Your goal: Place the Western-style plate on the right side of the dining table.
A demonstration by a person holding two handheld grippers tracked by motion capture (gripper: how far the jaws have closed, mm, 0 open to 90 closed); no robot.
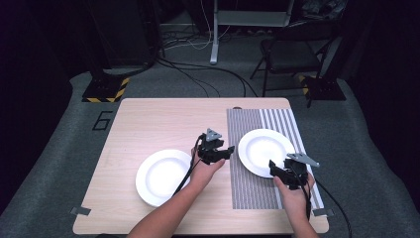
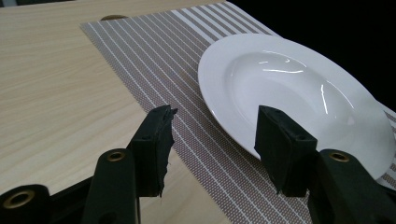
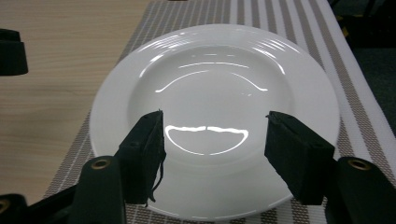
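Plate (image 1: pixel 263 150) on striped mat (image 1: pixel 247 191); both claws open, empty.

A light wooden table (image 1: pixel 148 119) stands on a grey carpet floor (image 1: pixel 59 163). Behind it the room is dark. A black folding chair (image 1: pixel 289 52) stands at the back right, and black cables (image 1: pixel 208 74) lie across the floor. A yellow-black striped base (image 1: pixel 105 89) stands at the back left.

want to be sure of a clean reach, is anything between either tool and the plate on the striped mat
Nothing visible. The right tool looks straight at the plate with open jaws and nothing between. From the left tool only bare mat lies before it.
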